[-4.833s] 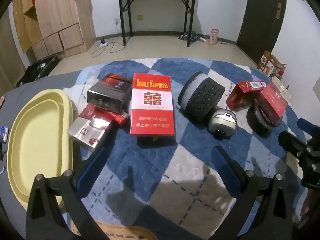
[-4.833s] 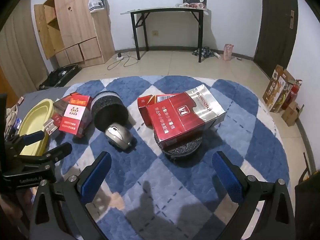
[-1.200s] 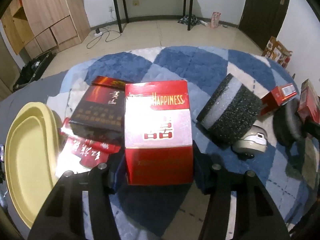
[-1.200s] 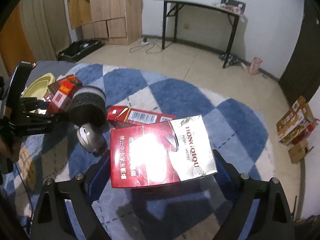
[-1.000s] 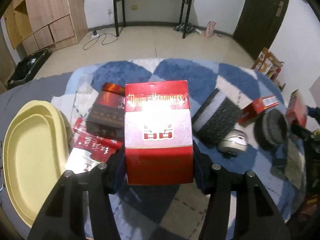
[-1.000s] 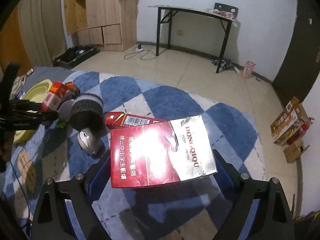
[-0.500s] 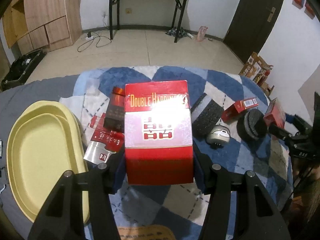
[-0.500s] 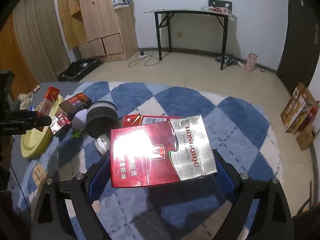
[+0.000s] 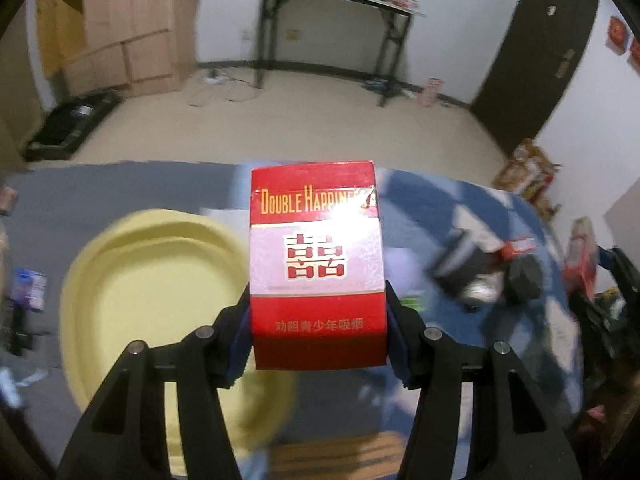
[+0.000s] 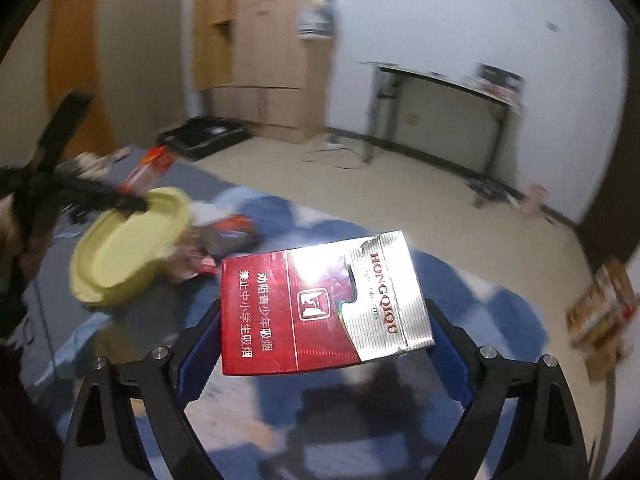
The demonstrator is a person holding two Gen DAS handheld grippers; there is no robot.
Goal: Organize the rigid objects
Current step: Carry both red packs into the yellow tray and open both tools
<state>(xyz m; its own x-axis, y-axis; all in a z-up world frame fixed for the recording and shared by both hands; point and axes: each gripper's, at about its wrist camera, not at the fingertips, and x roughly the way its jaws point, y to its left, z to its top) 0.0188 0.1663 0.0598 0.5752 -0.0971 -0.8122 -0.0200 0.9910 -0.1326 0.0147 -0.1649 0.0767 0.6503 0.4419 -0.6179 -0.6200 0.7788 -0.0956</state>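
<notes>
The left gripper (image 9: 318, 344) jaws squeeze the red Double Happiness box (image 9: 317, 268) mid-frame, up beside the yellow tray (image 9: 160, 280), likely to drop it in; the right gripper (image 10: 326, 340) jaws squeeze the Hongqiqu box (image 10: 326, 308) mid-frame
</notes>
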